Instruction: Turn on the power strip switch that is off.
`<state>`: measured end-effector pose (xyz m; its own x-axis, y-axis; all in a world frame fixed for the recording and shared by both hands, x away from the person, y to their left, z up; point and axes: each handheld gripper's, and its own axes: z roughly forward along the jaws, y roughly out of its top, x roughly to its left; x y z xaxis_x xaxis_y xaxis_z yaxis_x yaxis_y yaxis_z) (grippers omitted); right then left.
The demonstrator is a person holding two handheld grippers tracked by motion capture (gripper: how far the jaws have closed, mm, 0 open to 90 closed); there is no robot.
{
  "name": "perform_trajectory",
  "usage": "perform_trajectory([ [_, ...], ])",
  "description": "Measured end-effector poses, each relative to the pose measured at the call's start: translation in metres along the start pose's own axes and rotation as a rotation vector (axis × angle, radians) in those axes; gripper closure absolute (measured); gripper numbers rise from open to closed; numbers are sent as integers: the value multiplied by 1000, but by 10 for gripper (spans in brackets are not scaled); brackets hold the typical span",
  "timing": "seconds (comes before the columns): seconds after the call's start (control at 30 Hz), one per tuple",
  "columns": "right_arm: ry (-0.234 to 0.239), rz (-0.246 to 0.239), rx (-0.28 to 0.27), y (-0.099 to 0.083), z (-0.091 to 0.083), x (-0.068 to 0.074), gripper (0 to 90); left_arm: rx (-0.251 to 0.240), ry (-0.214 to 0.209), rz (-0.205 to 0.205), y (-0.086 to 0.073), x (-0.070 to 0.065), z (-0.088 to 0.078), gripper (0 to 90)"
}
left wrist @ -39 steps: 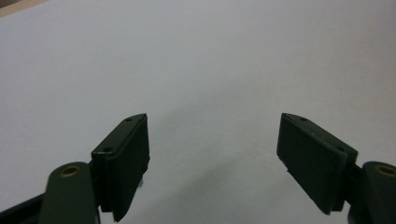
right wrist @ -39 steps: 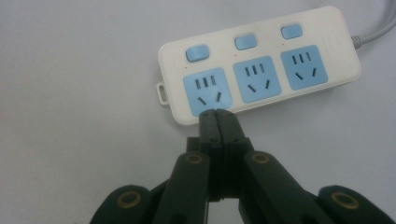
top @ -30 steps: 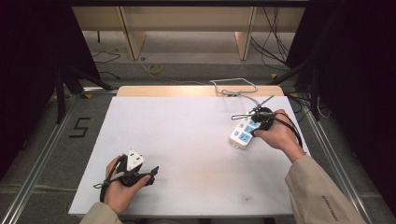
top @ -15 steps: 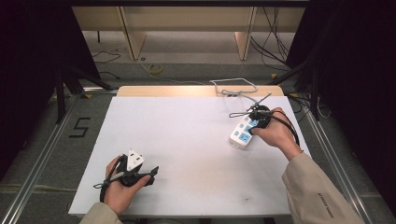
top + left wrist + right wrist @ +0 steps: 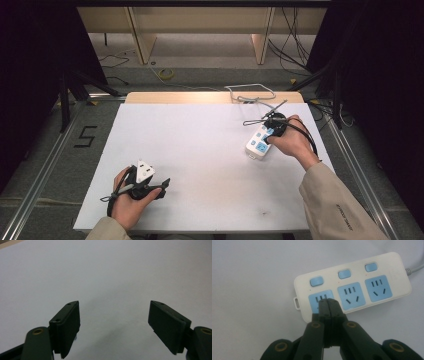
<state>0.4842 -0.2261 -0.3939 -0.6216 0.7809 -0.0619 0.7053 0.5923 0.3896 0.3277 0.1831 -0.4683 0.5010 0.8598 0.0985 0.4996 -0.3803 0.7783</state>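
Note:
A white power strip (image 5: 259, 142) with blue sockets and blue switches lies on the white table (image 5: 200, 150) at the right; in the right gripper view the power strip (image 5: 354, 287) shows three sockets. My right gripper (image 5: 328, 305) is shut, jaws pressed together with nothing between them, their tips over the strip's end socket. In the high view the right gripper (image 5: 272, 125) sits over the strip's far end. My left gripper (image 5: 162, 185) rests near the table's front left, held in a hand. Its jaws stand wide apart over bare table in the left gripper (image 5: 113, 322) view.
The strip's grey cable (image 5: 250, 95) loops off over the table's far wooden edge (image 5: 210, 97). Wooden shelving legs (image 5: 142, 40) and floor cables stand beyond. A "5" mark (image 5: 85, 136) is on the floor at the left.
The right hand has shifted slightly over the power strip. The left gripper has stayed still.

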Motion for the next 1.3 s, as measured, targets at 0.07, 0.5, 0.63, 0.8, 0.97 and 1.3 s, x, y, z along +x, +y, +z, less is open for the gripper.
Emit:
perform_trajectory([
  [0.07, 0, 4, 5, 0, 2, 0, 900, 0, -1, 0, 0, 0, 0, 253],
  [0.5, 0, 10, 10, 5, 8, -1, 900, -2, 0, -5, 0, 0, 0, 253],
  [0.63, 2, 9, 12, 6, 10, -1, 900, -1, 0, -2, 0, 0, 0, 253],
  [0.8, 7, 7, 15, 9, 13, 1, 900, -1, 0, -3, 0, 0, 0, 253],
  [0.97, 7, 2, 13, 13, 15, 2, 900, 0, -1, 2, 0, 0, 0, 254],
  [1.3, 5, 4, 16, 21, 19, 4, 900, -1, -3, 1, 0, 0, 0, 254],
])
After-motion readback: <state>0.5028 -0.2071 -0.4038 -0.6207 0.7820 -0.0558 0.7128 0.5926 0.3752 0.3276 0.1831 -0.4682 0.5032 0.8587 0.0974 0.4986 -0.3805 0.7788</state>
